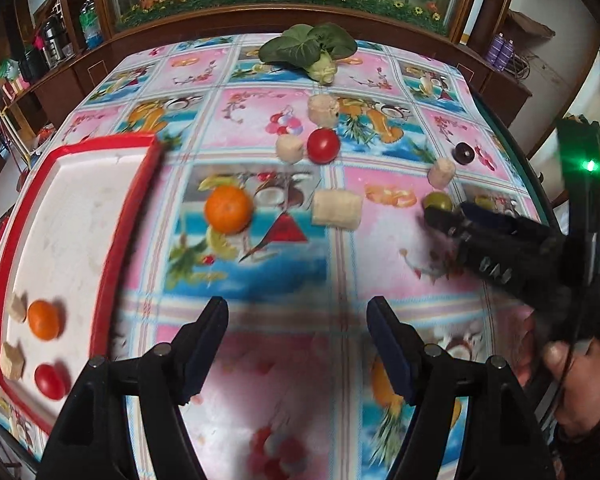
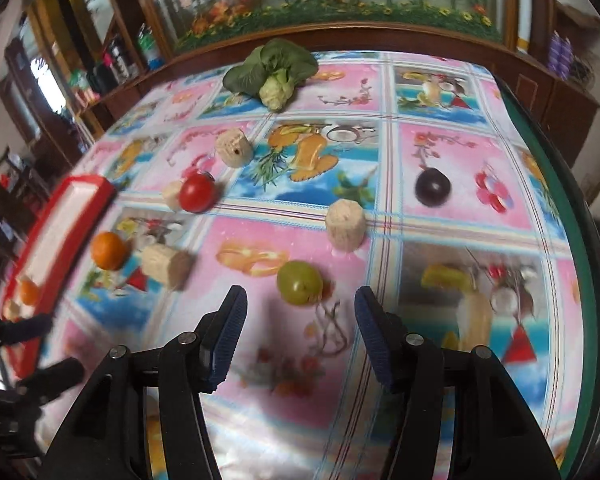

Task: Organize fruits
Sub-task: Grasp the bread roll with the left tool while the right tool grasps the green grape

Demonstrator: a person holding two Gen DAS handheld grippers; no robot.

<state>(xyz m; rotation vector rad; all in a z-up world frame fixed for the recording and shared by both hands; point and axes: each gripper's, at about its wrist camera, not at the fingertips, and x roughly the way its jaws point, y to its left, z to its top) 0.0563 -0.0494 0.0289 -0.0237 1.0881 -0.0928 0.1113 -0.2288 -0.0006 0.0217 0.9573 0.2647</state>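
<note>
1. Fruits lie in two groups: some already in the red-rimmed tray (image 1: 132, 216) at the left, where an orange (image 1: 44, 319), a tomato (image 1: 51, 381) and two pale chunks (image 1: 12, 361) sit in its near corner, probably so the rest of the tray stays free.
2. Left gripper (image 1: 296, 344) hangs over bare tablecloth (image 1: 260, 320) just right of the tray, jaws well apart and holding nothing.
3. Ahead of it lie a loose orange (image 1: 228, 209), a pale cut piece (image 1: 337, 210), and farther back a red tomato (image 1: 323, 145).
4. Right gripper (image 2: 300, 336) points down at a green fruit (image 2: 299, 282), its jaws parted with nothing between them; the fruit sits just beyond the fingertips, so I judge it the next pick.
5. Farther right, a dark round fruit (image 2: 433, 186), possibly a plum given the blur, rests well apart from the others.
6. At the far edge a leafy green vegetable (image 2: 272, 70) lies untouched.
</note>
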